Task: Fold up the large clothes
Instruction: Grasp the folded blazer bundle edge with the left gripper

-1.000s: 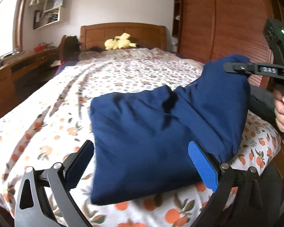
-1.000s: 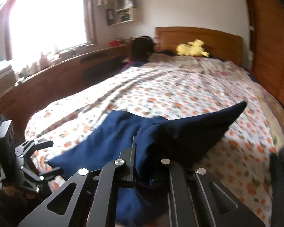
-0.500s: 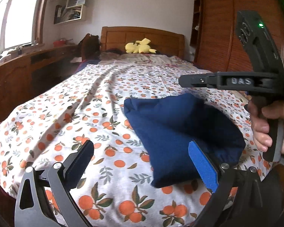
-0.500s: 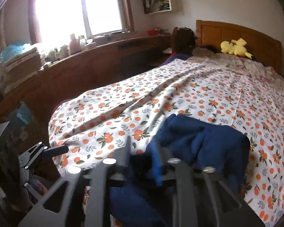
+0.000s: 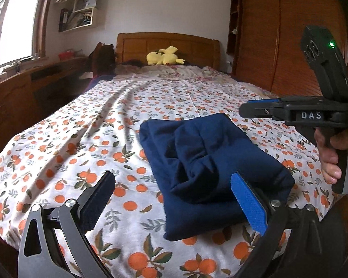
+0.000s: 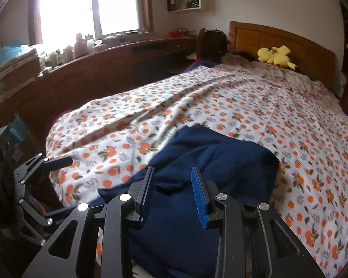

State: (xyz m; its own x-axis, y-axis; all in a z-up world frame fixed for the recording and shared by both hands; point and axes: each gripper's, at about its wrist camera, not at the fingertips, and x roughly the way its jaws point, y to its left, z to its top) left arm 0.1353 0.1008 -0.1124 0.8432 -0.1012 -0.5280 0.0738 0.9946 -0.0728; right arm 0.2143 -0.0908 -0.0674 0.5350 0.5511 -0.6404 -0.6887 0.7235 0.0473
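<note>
A navy blue garment (image 5: 208, 153) lies folded in a thick bundle near the foot of the bed, on the orange-print sheet (image 5: 81, 143). My left gripper (image 5: 171, 178) is wide open just in front of the bundle's near edge, gripping nothing. My right gripper (image 5: 262, 110), held by a hand (image 5: 336, 153), hovers over the bundle's right side. In the right wrist view the right gripper (image 6: 172, 170) has its jaws partly apart above the garment (image 6: 220, 157), and the pads do not press on the cloth. The left gripper (image 6: 59, 186) appears at the far left, off the bed's edge.
A yellow plush toy (image 5: 164, 55) rests by the wooden headboard (image 5: 169, 44). A wooden wardrobe (image 5: 278, 46) stands close on the right. On the left, a long wooden desk (image 6: 92, 69) with bottles and stacked items runs under the window. The sheet (image 6: 220, 106) stretches beyond the garment.
The right gripper carried the garment's raised part over onto the rest, then let go and its jaws parted. The garment now lies as a smaller bundle. The left gripper stayed open.
</note>
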